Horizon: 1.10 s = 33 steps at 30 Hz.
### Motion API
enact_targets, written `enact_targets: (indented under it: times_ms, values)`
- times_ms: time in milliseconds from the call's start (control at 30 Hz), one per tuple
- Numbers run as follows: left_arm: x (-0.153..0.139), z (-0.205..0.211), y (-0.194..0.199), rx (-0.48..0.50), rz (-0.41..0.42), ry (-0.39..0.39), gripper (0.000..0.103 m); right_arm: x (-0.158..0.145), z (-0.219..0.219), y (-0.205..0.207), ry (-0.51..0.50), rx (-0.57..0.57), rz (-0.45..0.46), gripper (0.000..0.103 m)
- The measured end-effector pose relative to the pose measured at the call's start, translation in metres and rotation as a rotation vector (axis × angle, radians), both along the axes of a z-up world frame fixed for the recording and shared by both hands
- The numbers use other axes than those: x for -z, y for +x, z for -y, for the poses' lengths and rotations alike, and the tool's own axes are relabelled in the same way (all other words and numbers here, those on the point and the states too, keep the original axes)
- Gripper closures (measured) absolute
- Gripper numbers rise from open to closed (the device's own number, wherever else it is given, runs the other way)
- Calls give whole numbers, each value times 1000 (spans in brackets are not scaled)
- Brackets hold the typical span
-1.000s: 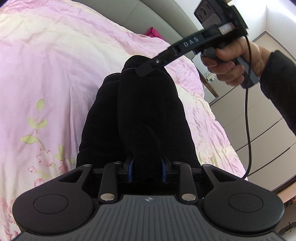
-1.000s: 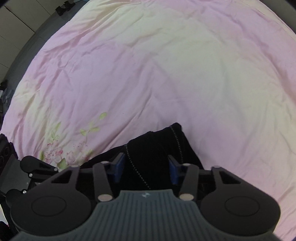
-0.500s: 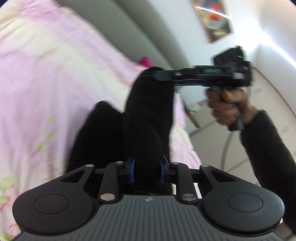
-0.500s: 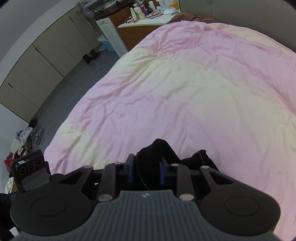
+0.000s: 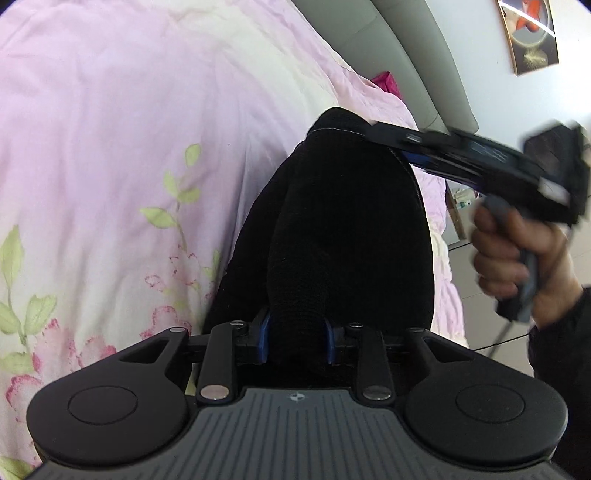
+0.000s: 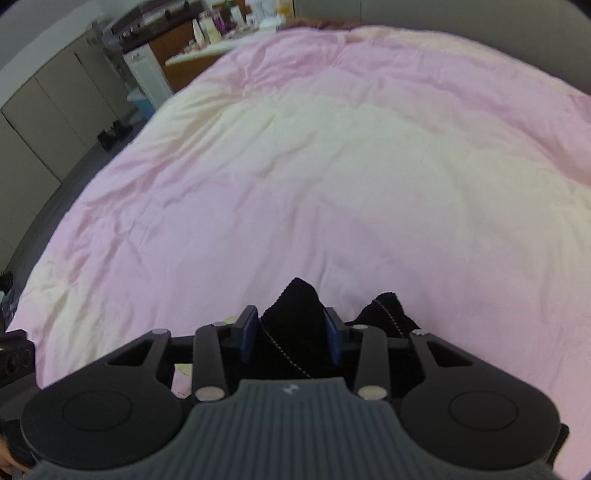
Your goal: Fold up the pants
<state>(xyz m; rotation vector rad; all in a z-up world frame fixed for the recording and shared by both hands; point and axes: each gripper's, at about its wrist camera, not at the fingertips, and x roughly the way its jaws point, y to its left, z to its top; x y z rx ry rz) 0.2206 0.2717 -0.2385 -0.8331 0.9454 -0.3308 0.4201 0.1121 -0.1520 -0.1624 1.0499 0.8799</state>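
The black pants (image 5: 332, 229) hang stretched between my two grippers above the pink bed cover (image 5: 129, 147). My left gripper (image 5: 297, 338) is shut on a bunched end of the pants. The right gripper (image 5: 373, 133), seen from the side in the left wrist view, grips the far end, held by a hand (image 5: 517, 254). In the right wrist view my right gripper (image 6: 290, 332) is shut on black fabric (image 6: 295, 310) with white dotted stitching, and a second fold (image 6: 384, 312) sticks up to its right.
The pink and cream cover (image 6: 332, 166) spreads across the bed. A grey headboard (image 5: 413, 59) and a pink item (image 5: 386, 81) lie beyond it. Cabinets (image 6: 48, 110) and a cluttered table (image 6: 221, 33) stand past the bed's far left edge.
Both grippers lifted the pants off the cover, then swung; the left view tilted up toward the wall and came back down. The right gripper moved rightward and its camera now faces across the bed.
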Motion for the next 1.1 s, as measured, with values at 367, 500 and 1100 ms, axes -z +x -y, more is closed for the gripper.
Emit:
enact_targets:
  times_ms: [367, 500, 1100]
  values:
    - [-17, 12, -4, -24, 4, 70, 66, 4, 95, -87, -45, 331, 300, 62]
    - [-20, 13, -7, -52, 20, 114, 60, 51, 65, -49, -72, 372, 283, 52]
    - [-28, 37, -17, -29, 84, 342, 32, 57, 108, -211, 26, 487, 393, 48]
